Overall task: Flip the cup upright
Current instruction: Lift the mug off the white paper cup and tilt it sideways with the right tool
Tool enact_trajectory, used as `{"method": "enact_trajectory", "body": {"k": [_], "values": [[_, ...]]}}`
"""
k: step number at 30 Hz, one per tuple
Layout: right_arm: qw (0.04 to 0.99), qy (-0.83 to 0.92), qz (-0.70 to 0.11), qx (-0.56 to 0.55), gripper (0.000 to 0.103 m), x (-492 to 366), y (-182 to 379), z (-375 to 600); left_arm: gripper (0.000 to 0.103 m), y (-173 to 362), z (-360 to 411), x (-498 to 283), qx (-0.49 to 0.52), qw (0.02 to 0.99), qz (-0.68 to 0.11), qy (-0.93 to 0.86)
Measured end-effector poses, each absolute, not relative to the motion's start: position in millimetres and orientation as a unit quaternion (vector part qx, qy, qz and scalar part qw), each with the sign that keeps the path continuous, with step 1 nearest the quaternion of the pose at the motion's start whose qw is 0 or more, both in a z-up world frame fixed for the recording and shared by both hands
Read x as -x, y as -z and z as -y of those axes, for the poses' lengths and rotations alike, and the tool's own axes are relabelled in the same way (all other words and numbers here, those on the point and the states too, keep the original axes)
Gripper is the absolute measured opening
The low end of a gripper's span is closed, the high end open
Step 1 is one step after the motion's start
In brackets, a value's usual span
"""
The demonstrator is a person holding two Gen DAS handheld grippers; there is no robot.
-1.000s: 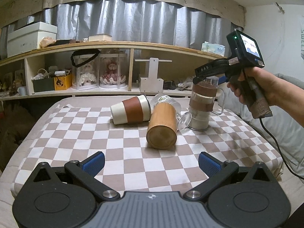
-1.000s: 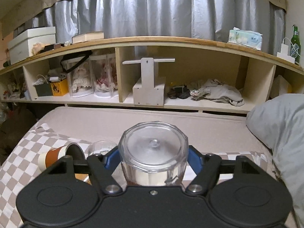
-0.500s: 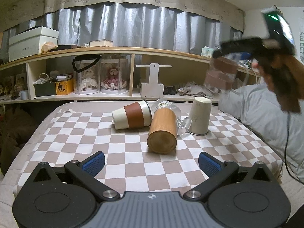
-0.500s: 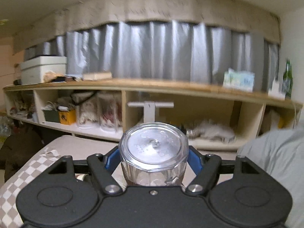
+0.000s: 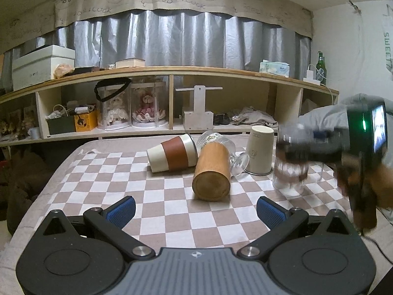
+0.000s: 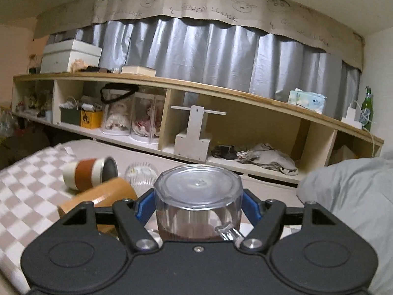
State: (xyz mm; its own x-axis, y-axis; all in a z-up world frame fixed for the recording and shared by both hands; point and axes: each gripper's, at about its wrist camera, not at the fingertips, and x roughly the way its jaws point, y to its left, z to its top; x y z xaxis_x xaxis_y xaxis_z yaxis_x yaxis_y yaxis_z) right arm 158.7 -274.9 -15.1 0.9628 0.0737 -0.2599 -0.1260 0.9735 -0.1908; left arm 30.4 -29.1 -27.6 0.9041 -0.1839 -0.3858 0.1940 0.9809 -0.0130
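Step in hand: you are carrying the clear glass cup [image 6: 197,204] in the right gripper [image 6: 197,207]; its flat base faces up, so it reads as upside down and the flip is not yet done.
Right fingers: clenched on the glass cup, one blue pad [image 6: 145,205] pressed on each side of its wall; the handle [image 6: 228,232] points back toward the gripper body.
Left fingers: released, blue pads [image 5: 121,209] wide apart with nothing between them, low over the checkered cloth [image 5: 159,196].
Cup position: in the left view it is blurred, ahead and to the right of your left fingers, just above or on the cloth; contact cannot be told.
Ahead of the left fingers: a wooden cup [image 5: 212,172] on its side, with a brown-banded cup [image 5: 172,156] and a tipped wine glass [image 5: 221,147] beyond, and a white cup [image 5: 260,153] standing mouth down.
Next move: roll your right wrist a half turn, probably lifting first for clearance, then set the cup down on bare cloth, away from the wine glass.
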Motion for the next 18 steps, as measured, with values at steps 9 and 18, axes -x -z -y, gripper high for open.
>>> {"method": "enact_trajectory", "body": {"k": [9,18], "values": [[0.965,-0.063,-0.145,0.211,0.075,-96.1,41.7,247.6,0.103,27.5,28.8,-29.5,-0.001,0.972,-0.206,0.113],[0.94,-0.084,-0.284,0.169,0.068,-85.6,50.5,257.0,0.103,20.5,39.4,-44.1,0.047,0.952,-0.246,0.176]]}}
